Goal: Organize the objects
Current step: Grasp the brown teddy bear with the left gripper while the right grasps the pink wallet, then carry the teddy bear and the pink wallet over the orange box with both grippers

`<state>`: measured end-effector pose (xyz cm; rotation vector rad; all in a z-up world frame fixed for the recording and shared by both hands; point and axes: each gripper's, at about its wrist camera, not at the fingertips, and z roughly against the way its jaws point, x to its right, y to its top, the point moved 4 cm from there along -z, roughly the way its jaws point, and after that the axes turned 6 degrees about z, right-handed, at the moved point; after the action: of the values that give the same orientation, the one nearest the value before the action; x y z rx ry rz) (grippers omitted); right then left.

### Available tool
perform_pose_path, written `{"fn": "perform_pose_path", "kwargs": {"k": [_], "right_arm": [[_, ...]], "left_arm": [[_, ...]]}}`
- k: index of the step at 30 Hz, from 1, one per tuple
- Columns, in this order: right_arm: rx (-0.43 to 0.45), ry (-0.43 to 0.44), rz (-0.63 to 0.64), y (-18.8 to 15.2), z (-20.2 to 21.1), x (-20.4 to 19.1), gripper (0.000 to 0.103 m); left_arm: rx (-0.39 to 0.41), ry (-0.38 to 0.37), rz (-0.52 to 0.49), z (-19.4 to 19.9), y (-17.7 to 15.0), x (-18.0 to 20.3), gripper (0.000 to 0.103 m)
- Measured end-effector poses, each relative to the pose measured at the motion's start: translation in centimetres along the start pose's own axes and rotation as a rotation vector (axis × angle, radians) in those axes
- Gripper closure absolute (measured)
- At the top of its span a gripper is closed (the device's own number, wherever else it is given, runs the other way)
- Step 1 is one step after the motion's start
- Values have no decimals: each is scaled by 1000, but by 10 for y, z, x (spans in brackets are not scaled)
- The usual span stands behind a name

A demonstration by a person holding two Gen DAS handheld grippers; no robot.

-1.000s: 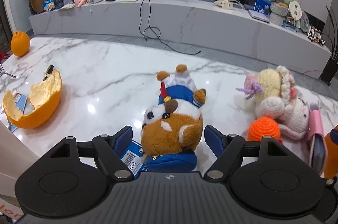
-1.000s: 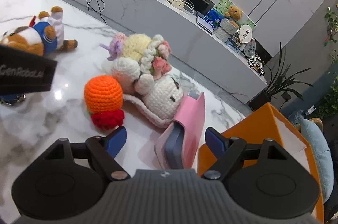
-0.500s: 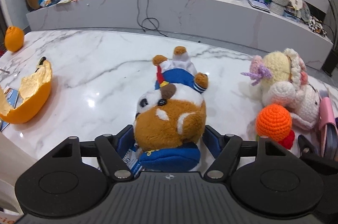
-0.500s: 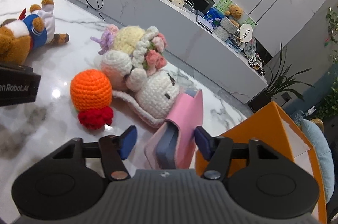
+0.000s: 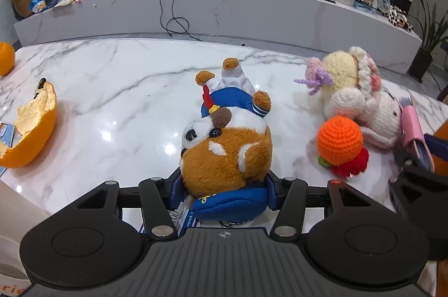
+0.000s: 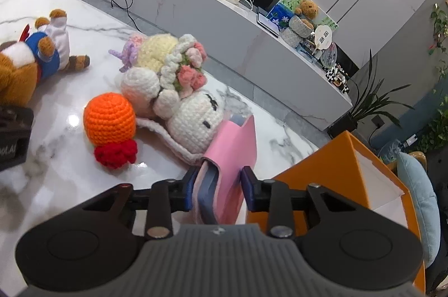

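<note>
On the table's (image 5: 112, 89) left edge sit an orange (image 5: 5, 57), cut off by the frame, and an empty peel (image 5: 30, 134); neither gripper is near them.

At the middle of the near edge, the left gripper (image 5: 224, 192) is narrowed onto the plush (image 5: 226, 151), its blue pads pressing the head and cap from both sides. The plush lies on its back with its long axis running straight away from the gripper, feet toward the far edge, so a lift would carry it head-first and the body would likely droop forward. A paper tag (image 5: 182, 215) peeks out beneath the left finger; its print is mostly hidden.

Right of the plush, apart from it, lie the orange crochet ball (image 6: 110, 119) and the crochet bunny (image 6: 193, 123), touching each other.

At the right edge, the right gripper (image 6: 217, 189) is narrowed around the pink case (image 6: 232, 154), which stands on edge, leaning slightly, its long axis pointing away between the fingers. Its far end seems to rest against the bunny, though that contact is hard to confirm. Just right of it stands an orange box (image 6: 344, 168), open top facing up, probably the destination; the right gripper is the nearer one. The box's inside is mostly out of view, so what it holds cannot be told.
</note>
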<state>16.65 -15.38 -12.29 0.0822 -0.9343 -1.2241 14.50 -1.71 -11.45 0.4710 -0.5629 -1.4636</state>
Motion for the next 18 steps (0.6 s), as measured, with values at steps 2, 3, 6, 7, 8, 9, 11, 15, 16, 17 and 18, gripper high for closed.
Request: {"fn": "perform_pose_path", "kwargs": {"k": [2,3,6,7,8,9,11,15,16,17,18], "right_arm": [[-7,9,-11,-1,1,5,72],[-11,14,-18,-2,2,7,74],[-24,38,-48,-4,5,14,78],[-30,47,-57,-5,7,15,79],[-34,58,-65,-5,8,17,80],[-39,75,-76,-6,10,19,81],[-51,106,-96,-8,13,23,82],[-73,154,-128,-12,20,29,82],[-79,166,-137,-13,21,31,83],[-85,177,-146,-14,22,32,83],[-90,190,-157,-15,23,34,83]], "left_arm": [[-5,0,-11,2,-2,-1,41],[-8,1,-16,4,-4,-2,41],[-17,3,-34,8,-8,-3,41],[-20,2,-39,9,-10,-4,41],[-24,0,-42,10,-11,-5,42],[-27,-1,-44,12,-13,-6,42],[-32,-1,-53,15,-15,-8,42],[-37,4,-72,21,-21,-13,42],[-38,6,-75,22,-22,-14,42],[-39,6,-77,24,-23,-15,42],[-39,7,-79,25,-24,-15,43]]}}
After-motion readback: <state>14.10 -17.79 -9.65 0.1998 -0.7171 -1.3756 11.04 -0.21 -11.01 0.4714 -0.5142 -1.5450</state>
